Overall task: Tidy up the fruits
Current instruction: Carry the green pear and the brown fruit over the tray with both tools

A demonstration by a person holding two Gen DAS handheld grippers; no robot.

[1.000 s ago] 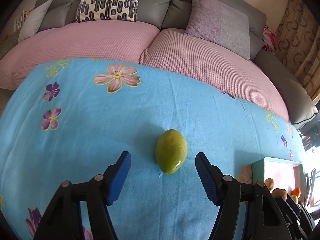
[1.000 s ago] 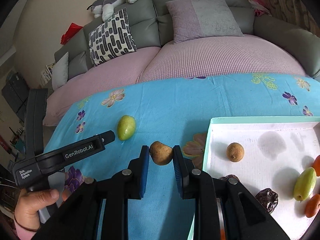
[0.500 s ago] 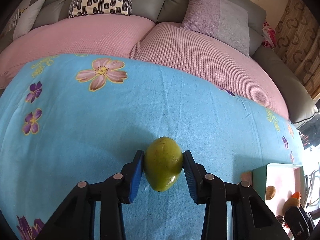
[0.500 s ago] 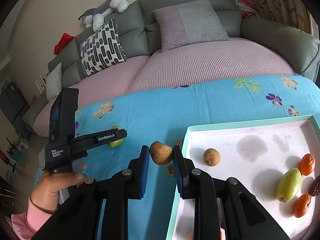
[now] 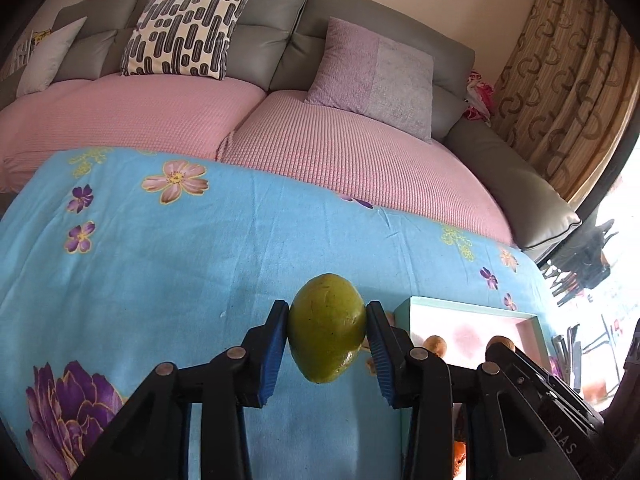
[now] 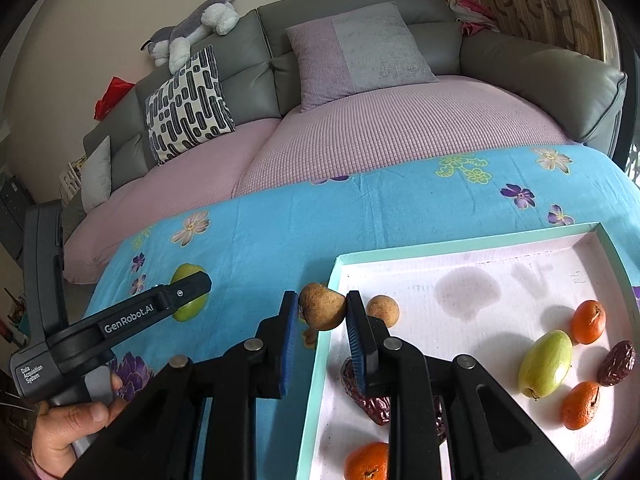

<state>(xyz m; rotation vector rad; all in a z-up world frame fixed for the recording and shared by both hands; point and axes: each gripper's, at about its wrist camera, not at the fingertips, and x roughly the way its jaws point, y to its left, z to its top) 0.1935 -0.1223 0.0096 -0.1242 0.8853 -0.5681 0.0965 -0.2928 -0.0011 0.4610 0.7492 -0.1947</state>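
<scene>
My left gripper (image 5: 327, 330) is shut on a green fruit (image 5: 326, 326) and holds it above the blue flowered cloth (image 5: 160, 264). It also shows in the right wrist view (image 6: 188, 298), with the green fruit (image 6: 188, 308) in it. My right gripper (image 6: 322, 312) is shut on a brown fruit (image 6: 322, 311), held over the left rim of the teal-edged white tray (image 6: 460, 246). The tray also shows in the left wrist view (image 5: 468, 309). In it lie a small brown fruit (image 6: 383, 311), a green fruit (image 6: 546, 362), several oranges and dark dates.
A grey sofa with pink covers (image 6: 380, 128) and cushions stands behind the cloth. A curtain (image 5: 568, 80) hangs at the right. A hand (image 6: 68, 428) grips the left gripper's handle at lower left.
My left gripper shut on the green fruit, lifted it and moved right toward the tray. My right gripper carried the brown fruit right, over the tray's left rim.
</scene>
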